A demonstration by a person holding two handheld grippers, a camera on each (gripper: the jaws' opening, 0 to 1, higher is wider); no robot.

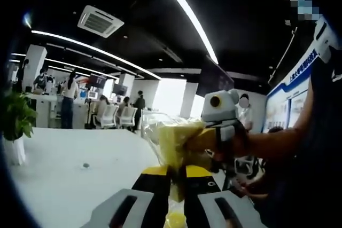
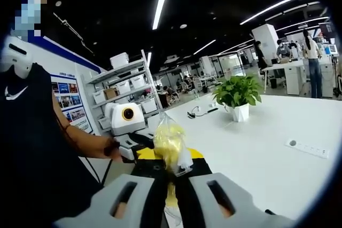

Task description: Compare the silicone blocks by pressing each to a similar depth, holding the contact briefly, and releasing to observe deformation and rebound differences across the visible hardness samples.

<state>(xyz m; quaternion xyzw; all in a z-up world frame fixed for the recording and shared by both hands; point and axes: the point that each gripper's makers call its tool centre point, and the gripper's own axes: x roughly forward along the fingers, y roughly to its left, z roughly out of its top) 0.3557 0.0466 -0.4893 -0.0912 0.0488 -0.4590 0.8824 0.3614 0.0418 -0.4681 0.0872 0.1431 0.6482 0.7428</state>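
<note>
Left gripper (image 1: 177, 182) fingers nearly closed, pinching the lower edge of a clear plastic bag (image 1: 179, 145) holding yellow silicone blocks; bag standing up just ahead of the fingertips, held in the air off the edge of the white table (image 1: 64, 169). Right gripper (image 1: 206, 148) reaching in from the right of the left gripper view, touching the bag's far side, a bare forearm behind it. Well beyond and left of the fingers, a potted plant (image 1: 16, 124) at the table's edge; farther off, people standing and sitting at desks.

Right gripper (image 2: 172, 182) fingers likewise drawn close together, clamped on the same clear plastic bag (image 2: 170, 145), yellow blocks showing through just above the fingertips and between them below. Left gripper (image 2: 128, 145) just beyond the bag on the left, held by a hand. Ahead and to the right, a potted plant (image 2: 238, 97) on the white table (image 2: 256, 148), a power strip (image 2: 307, 148) nearer the right edge. Shelving with white boxes (image 2: 125, 86) behind the left gripper.
</note>
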